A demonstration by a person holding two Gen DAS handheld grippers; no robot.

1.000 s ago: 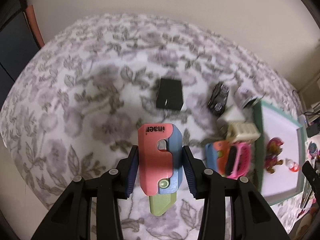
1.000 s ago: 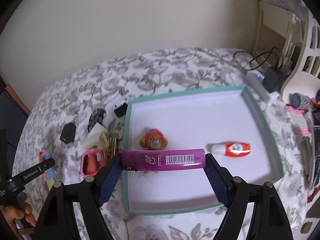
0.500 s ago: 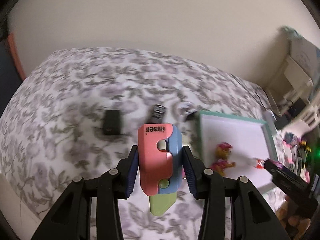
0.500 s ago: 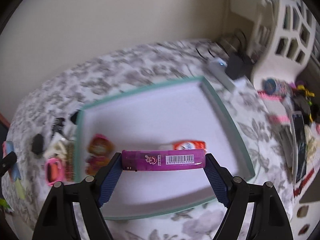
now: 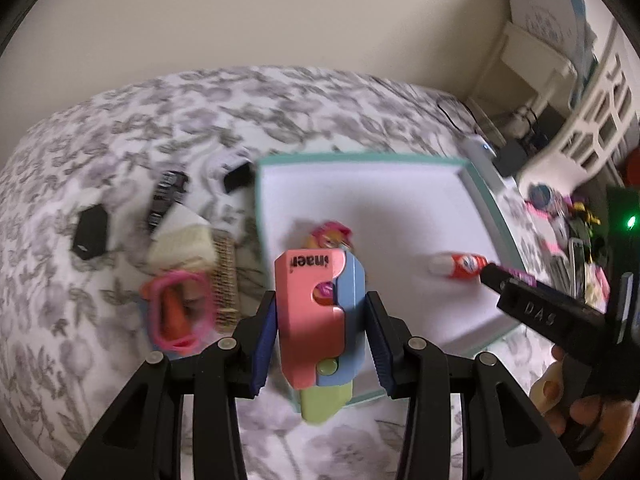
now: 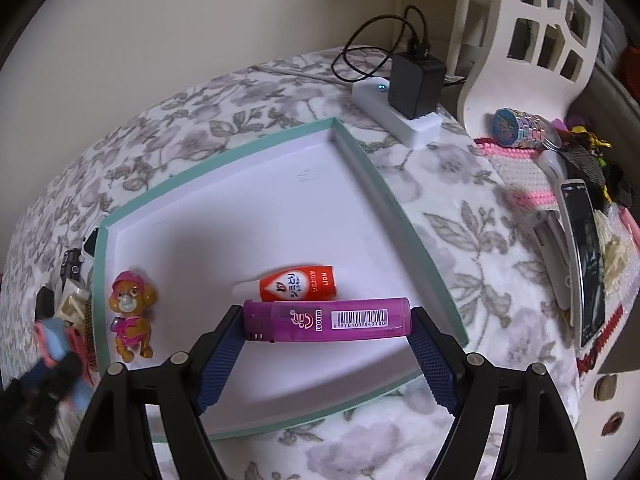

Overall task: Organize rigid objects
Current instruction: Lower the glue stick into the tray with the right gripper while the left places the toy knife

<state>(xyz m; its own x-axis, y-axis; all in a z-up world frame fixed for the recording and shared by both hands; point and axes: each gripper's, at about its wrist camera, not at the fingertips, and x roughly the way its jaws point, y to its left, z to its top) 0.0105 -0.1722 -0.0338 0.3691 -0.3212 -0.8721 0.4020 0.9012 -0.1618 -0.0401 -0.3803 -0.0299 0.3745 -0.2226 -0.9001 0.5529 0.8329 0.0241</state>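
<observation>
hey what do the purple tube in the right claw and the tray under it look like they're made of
Purple tube: looks like translucent glossy plastic; its darker cap end shows through, and a printed barcode label sits on it.
Tray: probably card or paperboard, matte white inside with a mint-green rim and thin straight walls; it could be thin plastic.

tray (image 6: 362, 160) far half bare, dog figure (image 6: 130, 314), red bottle (image 6: 298, 283) near front

The tray (image 6: 352, 148) lies on the bedspread (image 6: 452, 240). Inside it, the dog figure (image 6: 130, 314) lies by its left wall and the small bottle (image 6: 296, 285) toward its near right. Left of the tray, outside it, sits a cluster of small things (image 5: 180, 248). Behind the tray's far right corner lies the power strip (image 6: 396, 116); right of the tray lies a phone (image 6: 586, 260).
</observation>
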